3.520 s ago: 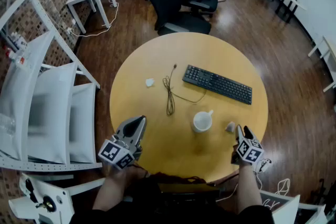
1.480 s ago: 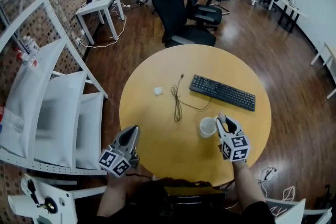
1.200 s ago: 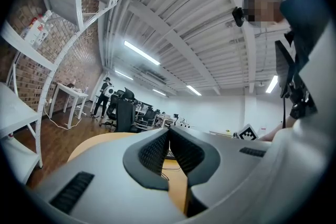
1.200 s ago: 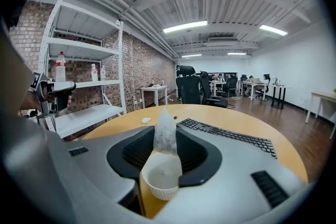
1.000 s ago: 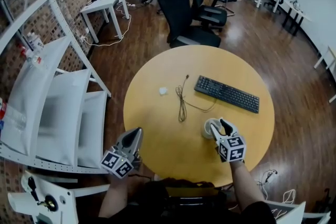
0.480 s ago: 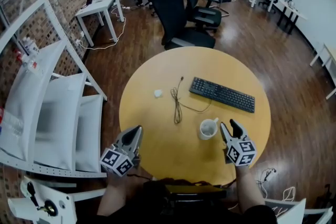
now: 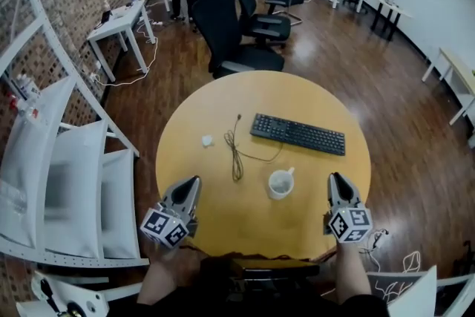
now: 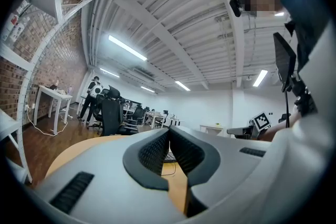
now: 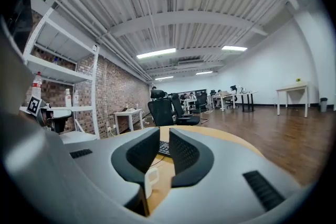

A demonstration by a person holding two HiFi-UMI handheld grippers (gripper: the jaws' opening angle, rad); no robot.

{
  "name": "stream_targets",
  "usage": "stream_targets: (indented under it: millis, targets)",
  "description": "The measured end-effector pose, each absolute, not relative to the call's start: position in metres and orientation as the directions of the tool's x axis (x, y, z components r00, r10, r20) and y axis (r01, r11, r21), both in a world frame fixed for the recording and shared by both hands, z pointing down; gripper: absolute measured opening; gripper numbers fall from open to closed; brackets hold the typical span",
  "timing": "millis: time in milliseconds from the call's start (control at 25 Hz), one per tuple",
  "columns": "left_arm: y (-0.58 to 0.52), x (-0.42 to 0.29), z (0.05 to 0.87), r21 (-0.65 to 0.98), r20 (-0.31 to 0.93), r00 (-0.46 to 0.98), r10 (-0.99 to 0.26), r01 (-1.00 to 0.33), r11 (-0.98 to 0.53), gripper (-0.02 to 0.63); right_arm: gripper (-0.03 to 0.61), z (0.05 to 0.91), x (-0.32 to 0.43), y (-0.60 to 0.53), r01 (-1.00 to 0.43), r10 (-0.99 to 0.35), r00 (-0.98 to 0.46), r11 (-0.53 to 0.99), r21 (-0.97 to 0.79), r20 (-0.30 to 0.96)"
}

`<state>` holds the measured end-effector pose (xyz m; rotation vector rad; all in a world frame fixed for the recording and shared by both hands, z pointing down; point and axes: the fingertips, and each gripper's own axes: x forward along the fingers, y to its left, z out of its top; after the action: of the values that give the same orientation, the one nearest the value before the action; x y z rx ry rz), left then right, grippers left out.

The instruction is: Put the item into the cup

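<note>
While two hand-held grippers hang over the near edge of a round yellow table [image 7: 223, 104], a white cup [image 7: 280, 184] stands on the wood between them, closer to the right one.

The cup is a plain white mug, upright with its mouth up and its long axis vertical. Its small handle points away from the person and a little to the right, towards a black keyboard [image 7: 297, 134]. Whether anything lies inside cannot be made out. It touches neither gripper and sits to the right of a thin dark cable [image 7: 237, 152], with a small white lump [image 7: 208, 139] lying left of that cable. The left gripper [image 7: 193, 182] has its fingers pressed together on nothing. The right gripper [image 7: 335, 179] is closing, a narrow gap left and nothing in it.
</note>
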<state>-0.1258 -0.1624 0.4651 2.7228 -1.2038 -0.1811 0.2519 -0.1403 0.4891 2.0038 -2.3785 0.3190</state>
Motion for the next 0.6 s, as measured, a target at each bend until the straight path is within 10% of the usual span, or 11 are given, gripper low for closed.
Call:
stream_targets:
  millis: [600]
  targets:
    - [-0.160, -0.122, 0.471, 0.198, -0.029, 0.679, -0.734, -0.716, -0.670, -0.002, 0.009, 0.494, 0.257, -0.123, -0.984, -0.978, -0.151, 0.134, -0.118, 0.146]
